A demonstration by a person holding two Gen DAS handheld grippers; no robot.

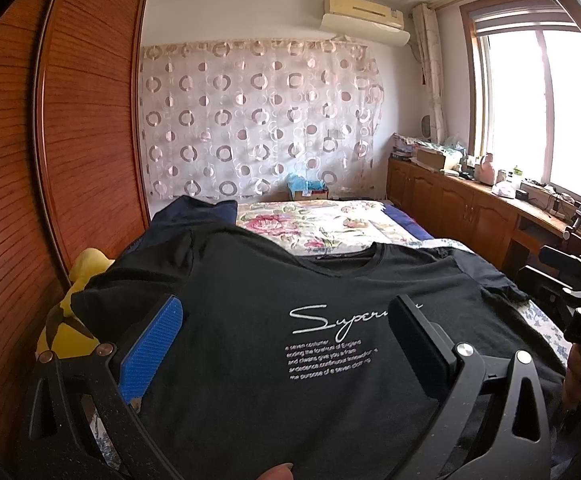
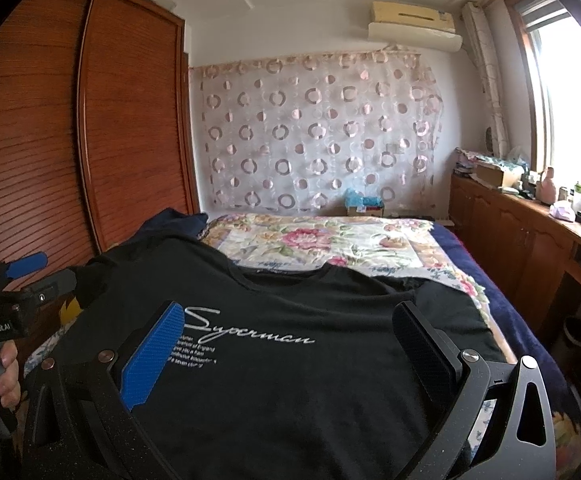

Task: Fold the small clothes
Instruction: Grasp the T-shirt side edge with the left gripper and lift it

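Blue ribbed padding lines one finger [image 1: 152, 350] of the left gripper [image 1: 286, 344], and plain black padding lines the other; the two stand wide apart, released, with nothing between them. They hover above a black T-shirt [image 1: 250, 280] without touching it. The right gripper [image 2: 290, 344] is the same, one blue finger [image 2: 152, 356] and one black, spread wide and holding nothing, poised over the shirt's chest.

White script on the chest reads "Superman" [image 2: 250, 330], with several smaller lines of white text beneath it. The shirt lies face up and spread flat across the near end of a bed [image 2: 370, 236], neckline toward the far end, one sleeve reaching the bed's left edge and the other the right edge.

In the right wrist view, the left gripper appears at the left side, held in the person's left hand [image 2: 6, 376]. In the left wrist view, the right gripper shows at the right side.

Beyond the shirt's collar a floral bedspread [image 1: 322, 220] covers the bed. A dark blue garment [image 1: 194, 212] lies by the bed's left edge, past the shirt's sleeve, and something yellow [image 1: 74, 300] sits at the same edge, partly under the sleeve. A wooden wardrobe [image 1: 90, 120] stands left of the bed, a circle-patterned curtain [image 1: 258, 120] hangs behind it, and a low wooden cabinet [image 1: 450, 204] runs under the window [image 1: 550, 100] on the right
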